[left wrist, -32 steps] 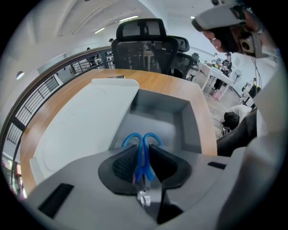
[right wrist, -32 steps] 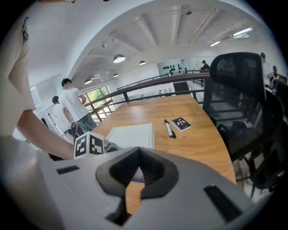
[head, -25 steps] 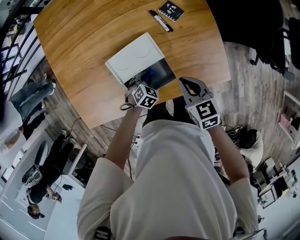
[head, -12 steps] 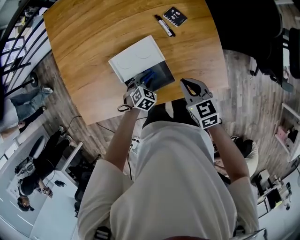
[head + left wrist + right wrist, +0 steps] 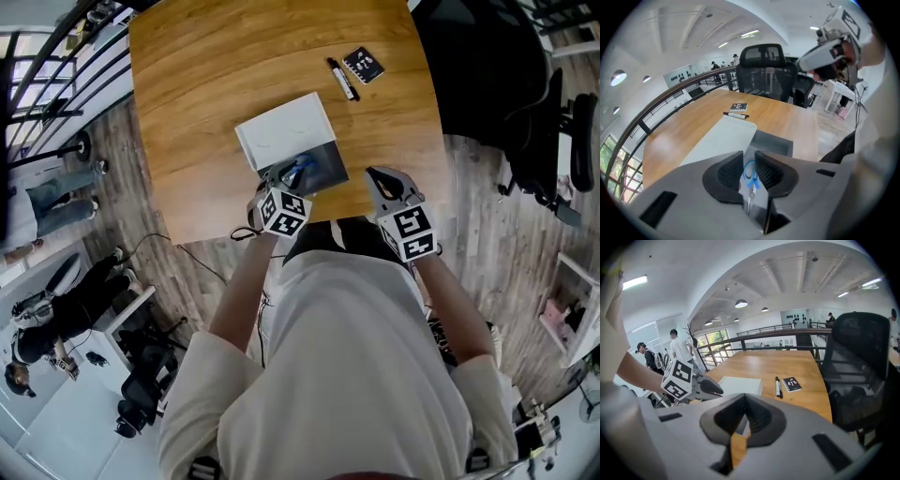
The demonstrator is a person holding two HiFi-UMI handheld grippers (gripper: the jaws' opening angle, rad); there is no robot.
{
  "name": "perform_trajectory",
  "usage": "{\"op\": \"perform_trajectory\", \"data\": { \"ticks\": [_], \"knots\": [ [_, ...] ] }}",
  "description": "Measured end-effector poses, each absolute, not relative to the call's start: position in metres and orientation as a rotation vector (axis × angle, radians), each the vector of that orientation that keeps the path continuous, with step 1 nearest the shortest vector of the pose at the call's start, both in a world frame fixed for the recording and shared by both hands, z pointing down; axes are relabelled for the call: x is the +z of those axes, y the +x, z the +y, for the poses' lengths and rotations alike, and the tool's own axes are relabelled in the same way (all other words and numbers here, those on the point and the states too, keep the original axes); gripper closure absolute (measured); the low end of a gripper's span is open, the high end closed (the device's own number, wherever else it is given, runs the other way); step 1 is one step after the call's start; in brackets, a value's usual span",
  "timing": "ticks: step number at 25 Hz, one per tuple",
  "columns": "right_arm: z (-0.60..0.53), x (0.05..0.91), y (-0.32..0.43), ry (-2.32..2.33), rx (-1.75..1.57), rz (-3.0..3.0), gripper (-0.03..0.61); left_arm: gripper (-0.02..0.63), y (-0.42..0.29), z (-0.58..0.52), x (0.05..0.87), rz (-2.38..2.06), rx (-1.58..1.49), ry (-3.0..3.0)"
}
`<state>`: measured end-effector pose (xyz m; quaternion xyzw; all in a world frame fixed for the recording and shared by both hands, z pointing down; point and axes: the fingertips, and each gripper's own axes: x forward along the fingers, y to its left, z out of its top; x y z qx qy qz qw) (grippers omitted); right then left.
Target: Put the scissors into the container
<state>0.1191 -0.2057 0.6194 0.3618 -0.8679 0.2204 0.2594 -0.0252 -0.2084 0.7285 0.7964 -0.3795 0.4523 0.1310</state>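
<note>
Wooden desk (image 5: pixel 206 84) in the head view, with blue scissors (image 5: pixel 296 172) lying inside the half-open white container (image 5: pixel 281 131). Left gripper view: left tool (image 5: pixel 749 155) is slightly spread, has just been closing, and grips nothing, with the scissors down below the gap. Right gripper view: right tool (image 5: pixel 744 399) pressed together, empty.

The blue-handled metal scissors (image 5: pixel 298 172) are lying inside the grey rectangular open container (image 5: pixel 328 163), which is sitting on the light wooden counter (image 5: pixel 206 84) close to its near edge. The white rectangular lid (image 5: pixel 281 131) is lying against the container's far-left side. Farther back and to the right, the black marker pen (image 5: pixel 341 79) is lying just left of the small black card (image 5: pixel 363 65). The black mesh office chair (image 5: pixel 764 72) is standing beyond the counter's far edge.
</note>
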Motion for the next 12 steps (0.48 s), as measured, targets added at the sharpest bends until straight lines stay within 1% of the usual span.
{"op": "perform_trajectory", "data": {
  "ticks": [5, 12],
  "knots": [
    [-0.217, 0.601, 0.12, 0.949, 0.549, -2.391, 0.577, 0.568, -0.028, -0.214, 0.678, -1.243, 1.166, 2.296],
    [-0.227, 0.571, 0.111, 0.877, 0.461, -2.458, 0.577, 0.595, -0.04, -0.213, 0.614, -1.398, 0.858, 2.222]
  ]
}}
